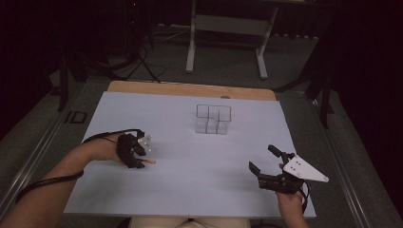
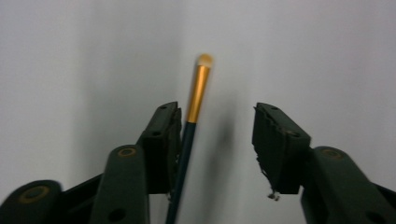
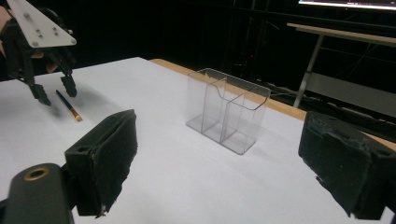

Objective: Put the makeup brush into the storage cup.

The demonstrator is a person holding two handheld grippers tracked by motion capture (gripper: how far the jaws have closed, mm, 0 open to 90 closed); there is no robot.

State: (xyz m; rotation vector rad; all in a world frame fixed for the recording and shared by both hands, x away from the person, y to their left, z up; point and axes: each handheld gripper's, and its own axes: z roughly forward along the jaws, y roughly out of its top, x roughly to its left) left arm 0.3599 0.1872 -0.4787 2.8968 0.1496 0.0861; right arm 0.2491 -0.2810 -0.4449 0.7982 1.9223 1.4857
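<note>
Both grippers are black: the left gripper (image 1: 142, 161) trails a black cable, the right gripper (image 1: 264, 159) carries a grey three-cornered plate with screw holes.

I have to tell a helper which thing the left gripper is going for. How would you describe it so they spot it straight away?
Start at the white table and go to its left side, where the left gripper points down. Lying flat between its open jaws is a thin makeup brush. It has a dark handle, a gold collar and a small tan tip, unlike the clear plastic organizer standing mid-table.
</note>
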